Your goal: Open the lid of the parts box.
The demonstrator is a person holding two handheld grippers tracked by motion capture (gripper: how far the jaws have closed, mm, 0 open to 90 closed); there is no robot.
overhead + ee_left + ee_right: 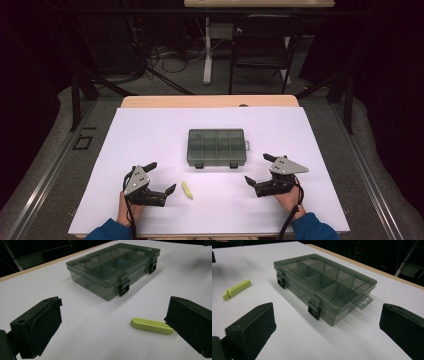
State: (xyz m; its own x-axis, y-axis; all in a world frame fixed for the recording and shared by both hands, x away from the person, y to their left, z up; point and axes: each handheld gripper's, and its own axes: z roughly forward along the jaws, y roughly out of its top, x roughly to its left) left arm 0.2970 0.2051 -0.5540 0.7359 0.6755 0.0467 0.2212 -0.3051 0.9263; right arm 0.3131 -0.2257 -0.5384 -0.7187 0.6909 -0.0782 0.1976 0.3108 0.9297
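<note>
We hold our left gripper point(159, 177) low over the white sheet point(150, 135) near the front edge of the table, its two black jaws spread wide with nothing between them. Just beside its nearer jaw tip lies a small yellow-green clip point(187, 190), flat on the sheet; in the left gripper view the clip point(152, 326) sits right in front of the jaw on the right side of that view, so close that we cannot tell whether the two touch.

Our right gripper point(256, 170) mirrors it on the other side, jaws likewise wide apart and gripping nothing, pointed inward toward the middle of the table. A black cable point(291, 217) trails back from it along our sleeve.

Between and slightly beyond the two grippers sits a smoky transparent compartment box point(217, 147), lid closed, lying flat near the centre of the sheet. Its two black latches point(216, 164) face us on the front wall. In the right gripper view the box point(324, 285) lies straight ahead between the jaws, its inner dividers visible through the lid, with a hang tab at one end.

Beyond the table stands a dark folding chair point(260, 45).
</note>
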